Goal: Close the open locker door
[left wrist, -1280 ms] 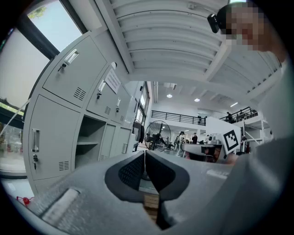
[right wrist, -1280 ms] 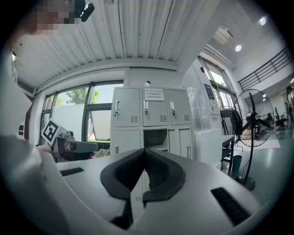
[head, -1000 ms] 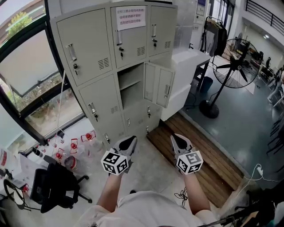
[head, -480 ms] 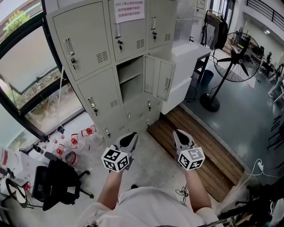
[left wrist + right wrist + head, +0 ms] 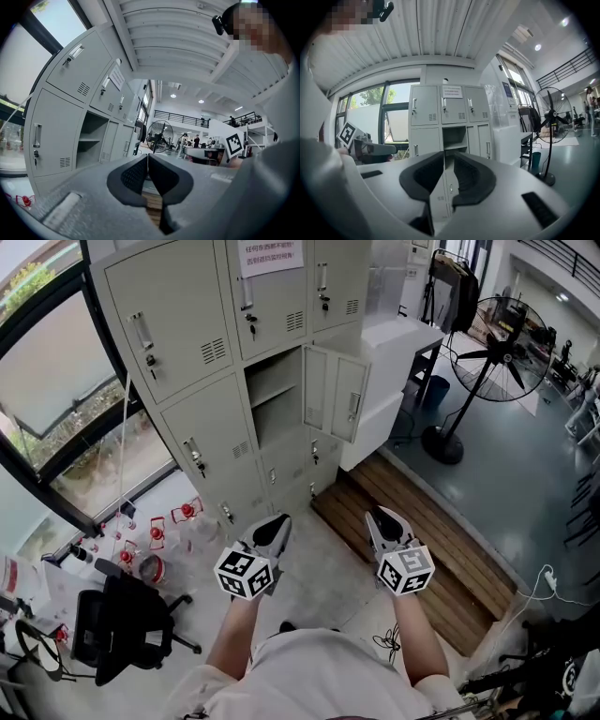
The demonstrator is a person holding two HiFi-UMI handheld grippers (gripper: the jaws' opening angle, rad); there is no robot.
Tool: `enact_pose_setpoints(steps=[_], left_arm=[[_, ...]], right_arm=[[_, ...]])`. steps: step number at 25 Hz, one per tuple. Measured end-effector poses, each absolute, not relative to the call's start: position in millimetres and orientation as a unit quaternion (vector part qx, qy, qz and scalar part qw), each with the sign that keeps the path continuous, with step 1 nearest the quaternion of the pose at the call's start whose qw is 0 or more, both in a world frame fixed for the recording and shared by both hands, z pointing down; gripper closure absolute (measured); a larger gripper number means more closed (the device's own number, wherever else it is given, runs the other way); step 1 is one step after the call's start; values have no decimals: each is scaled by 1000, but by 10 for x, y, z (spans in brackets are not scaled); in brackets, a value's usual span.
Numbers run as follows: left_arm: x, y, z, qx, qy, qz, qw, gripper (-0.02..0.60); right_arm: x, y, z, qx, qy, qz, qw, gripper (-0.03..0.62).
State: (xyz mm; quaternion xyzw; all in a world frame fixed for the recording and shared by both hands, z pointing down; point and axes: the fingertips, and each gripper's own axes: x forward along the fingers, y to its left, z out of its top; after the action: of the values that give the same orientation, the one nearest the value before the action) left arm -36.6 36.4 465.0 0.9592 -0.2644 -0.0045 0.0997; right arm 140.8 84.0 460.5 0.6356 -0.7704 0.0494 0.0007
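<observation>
The grey lockers (image 5: 187, 381) stand ahead of me. The middle compartment (image 5: 274, 404) is open, and its door (image 5: 345, 399) is swung out to the right. My left gripper (image 5: 272, 529) hangs low over the floor, well short of the lockers, with its jaws shut and empty. My right gripper (image 5: 380, 518) hangs beside it over the edge of the wooden platform. Its jaws are opening with nothing between them. In the right gripper view the open compartment (image 5: 454, 137) and the door (image 5: 483, 139) show beyond the parted jaws of the right gripper (image 5: 448, 157). In the left gripper view the left gripper (image 5: 147, 157) has its pads touching.
A wooden platform (image 5: 422, 540) lies on the floor at the right. A white cabinet (image 5: 394, 362) stands beside the lockers, and a standing fan (image 5: 502, 343) is further right. A black office chair (image 5: 122, 629) and red-capped bottles (image 5: 155, 545) are on the left, by the window.
The view has crept a little toward the lockers. The right gripper's jaws have parted slightly, while the left stays shut. The locker door has not moved.
</observation>
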Motion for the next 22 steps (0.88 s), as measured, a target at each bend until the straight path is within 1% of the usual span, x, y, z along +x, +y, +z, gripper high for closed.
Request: enact_pose_setpoints(steps=[6,22], left_arm=[[-434,343,4695,961,-257,0,103,566],[-819,264,4844,966,-240,13,99,565]], right_arm=[[1366,845,4643,642,-764,54,2,517],[1007,843,4781,659,-749,66,10,517]])
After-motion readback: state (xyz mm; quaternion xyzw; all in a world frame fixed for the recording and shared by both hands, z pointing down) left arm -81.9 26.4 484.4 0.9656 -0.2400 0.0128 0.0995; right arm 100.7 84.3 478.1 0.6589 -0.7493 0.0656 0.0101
